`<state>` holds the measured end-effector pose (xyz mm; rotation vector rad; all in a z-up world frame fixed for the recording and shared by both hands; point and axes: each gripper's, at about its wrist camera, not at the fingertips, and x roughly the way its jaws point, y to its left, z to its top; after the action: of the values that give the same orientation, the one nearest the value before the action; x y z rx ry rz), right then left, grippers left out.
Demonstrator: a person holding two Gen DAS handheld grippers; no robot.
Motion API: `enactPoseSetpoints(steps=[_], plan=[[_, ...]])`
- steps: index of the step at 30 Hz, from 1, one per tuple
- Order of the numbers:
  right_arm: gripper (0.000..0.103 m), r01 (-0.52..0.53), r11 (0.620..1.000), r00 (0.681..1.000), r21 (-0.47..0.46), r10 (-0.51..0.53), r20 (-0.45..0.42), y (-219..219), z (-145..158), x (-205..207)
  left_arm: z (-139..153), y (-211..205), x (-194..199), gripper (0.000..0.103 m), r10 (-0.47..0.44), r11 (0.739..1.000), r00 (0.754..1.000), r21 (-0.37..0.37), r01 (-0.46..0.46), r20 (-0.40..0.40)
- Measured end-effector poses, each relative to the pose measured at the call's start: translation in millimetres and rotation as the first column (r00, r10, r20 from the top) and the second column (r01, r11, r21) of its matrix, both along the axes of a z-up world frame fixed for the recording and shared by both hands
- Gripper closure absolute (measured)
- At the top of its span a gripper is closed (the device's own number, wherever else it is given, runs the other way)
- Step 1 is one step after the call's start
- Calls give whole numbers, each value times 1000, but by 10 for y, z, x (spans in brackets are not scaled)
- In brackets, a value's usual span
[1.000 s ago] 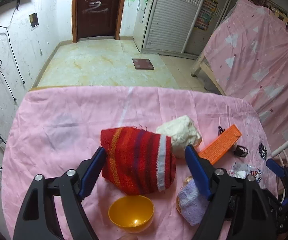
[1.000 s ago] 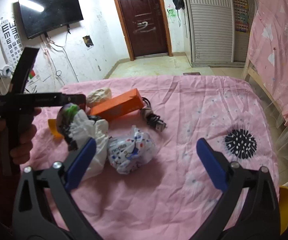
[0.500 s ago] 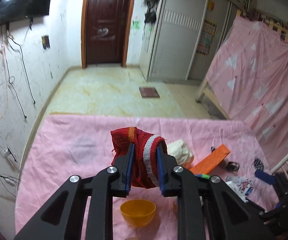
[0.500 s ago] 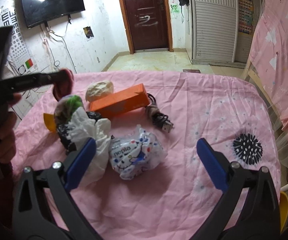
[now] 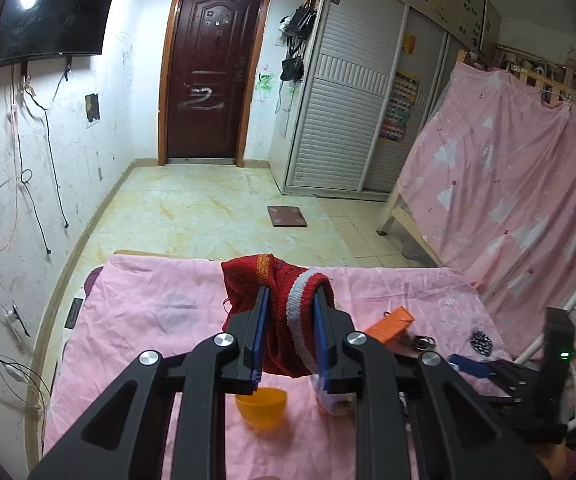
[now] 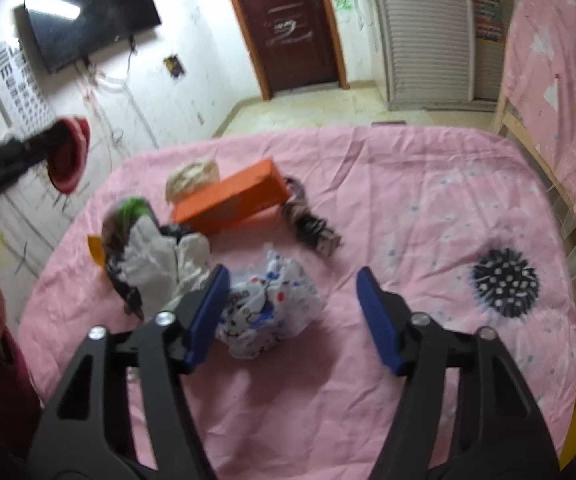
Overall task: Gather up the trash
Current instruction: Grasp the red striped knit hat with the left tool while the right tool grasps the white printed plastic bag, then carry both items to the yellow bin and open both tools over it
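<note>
My left gripper (image 5: pixel 288 336) is shut on a red knitted hat (image 5: pixel 284 308) with a white and an orange stripe, held up above the pink-covered table (image 5: pixel 160 308). In the right wrist view the hat (image 6: pixel 70 152) hangs at the far left, off the table's edge. My right gripper (image 6: pixel 292 316) is open, low over the table, with a crumpled printed white plastic bag (image 6: pixel 268 316) between its fingers, against the left one. A white and dark bag pile (image 6: pixel 152 256), an orange box (image 6: pixel 232 200) and a cream wad (image 6: pixel 192 174) lie beyond.
An orange bowl (image 5: pixel 262 404) sits under the left gripper. A dark cable bundle (image 6: pixel 312 224) lies right of the box. A black-and-white spiky print (image 6: pixel 504 280) marks the cloth at right. A pink-draped bed frame (image 5: pixel 508 184) stands at right.
My left gripper closed on the red hat and lifted it off the table. My right gripper moved down and forward around the printed bag, its fingers narrower than before.
</note>
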<state>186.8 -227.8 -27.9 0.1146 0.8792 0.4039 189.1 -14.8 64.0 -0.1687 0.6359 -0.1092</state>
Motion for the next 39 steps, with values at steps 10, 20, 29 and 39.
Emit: enactPoseSetpoints(steps=[10,20,29,39], plan=[[79,20,991,989,-135,0,149,262,239,-341,72,10,-199,89,-1,1000,1000,-1,1,7],[79,52,994,977,-94,-32,209,15,430,-581,185,-115,-388,89,-24,1000,999,11,24,28],[79,112,993,963,-38,-99,253,-325,541,-795,260,-377,-515,89,-58,998,997,41,57,42],[79,203,979,928,19,-198,314,-841,640,-1111,333,-792,-646,89,-109,992,993,73,105,49]])
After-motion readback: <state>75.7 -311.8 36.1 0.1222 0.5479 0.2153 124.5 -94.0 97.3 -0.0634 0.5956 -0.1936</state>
